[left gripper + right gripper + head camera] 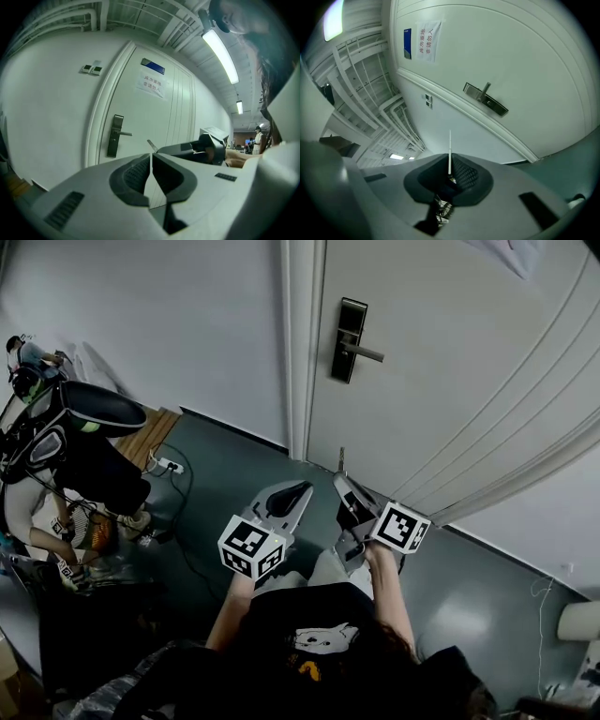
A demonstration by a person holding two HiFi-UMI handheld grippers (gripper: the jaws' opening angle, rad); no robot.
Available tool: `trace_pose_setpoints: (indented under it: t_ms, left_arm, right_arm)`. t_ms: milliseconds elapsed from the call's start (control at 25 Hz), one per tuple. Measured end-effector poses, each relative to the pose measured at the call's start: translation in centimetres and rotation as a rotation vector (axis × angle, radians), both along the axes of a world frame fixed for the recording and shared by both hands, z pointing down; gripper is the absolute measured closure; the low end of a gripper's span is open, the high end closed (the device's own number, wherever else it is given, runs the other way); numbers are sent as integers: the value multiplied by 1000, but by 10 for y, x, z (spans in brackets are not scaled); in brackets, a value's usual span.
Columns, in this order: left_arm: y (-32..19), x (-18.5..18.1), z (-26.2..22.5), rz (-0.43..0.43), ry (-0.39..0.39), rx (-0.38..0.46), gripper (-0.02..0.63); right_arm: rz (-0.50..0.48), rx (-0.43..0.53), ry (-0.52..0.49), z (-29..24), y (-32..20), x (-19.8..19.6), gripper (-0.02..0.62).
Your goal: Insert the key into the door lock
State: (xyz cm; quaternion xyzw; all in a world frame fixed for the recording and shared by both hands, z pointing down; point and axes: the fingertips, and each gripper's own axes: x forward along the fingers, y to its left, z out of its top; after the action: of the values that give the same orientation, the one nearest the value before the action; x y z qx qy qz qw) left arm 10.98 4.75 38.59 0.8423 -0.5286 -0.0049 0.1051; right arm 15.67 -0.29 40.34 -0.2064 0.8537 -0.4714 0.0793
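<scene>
The door lock (pixel 349 339) is a dark plate with a silver lever on the white door (pixel 450 362); it also shows in the left gripper view (pixel 115 136) and the right gripper view (pixel 485 99). My right gripper (pixel 341 476) is shut on a thin silver key (pixel 449 152), whose blade sticks out past the jaws (pixel 341 460) well below and short of the lock. The key tip also shows from the left (pixel 152 146). My left gripper (pixel 292 495) is shut with nothing in it, beside the right one.
A white door frame (pixel 298 343) and grey wall (pixel 169 315) lie left of the door. A person (pixel 75 442) crouches at the far left near a power strip (pixel 169 465) and cables on the grey floor (pixel 225 484). A paper notice (pixel 152 84) hangs on the door.
</scene>
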Motion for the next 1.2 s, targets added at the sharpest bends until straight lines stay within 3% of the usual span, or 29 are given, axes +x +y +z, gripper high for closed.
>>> trace_pose_setpoints:
  t_ms: [320, 720, 920, 1200]
  left_arm:
    - [24, -21, 14, -34, 32, -16, 584]
    - [-3, -45, 24, -77, 10, -46, 586]
    - [-37, -71, 23, -87, 13, -49, 585]
    - [-127, -89, 15, -63, 16, -42, 585]
  right_arm:
    - [-28, -8, 11, 5, 18, -19, 575]
    - [-47, -19, 0, 17, -27, -40, 575]
    - [-46, -52, -23, 23, -62, -63, 575]
    - [-60, -74, 39, 36, -135, -84, 575]
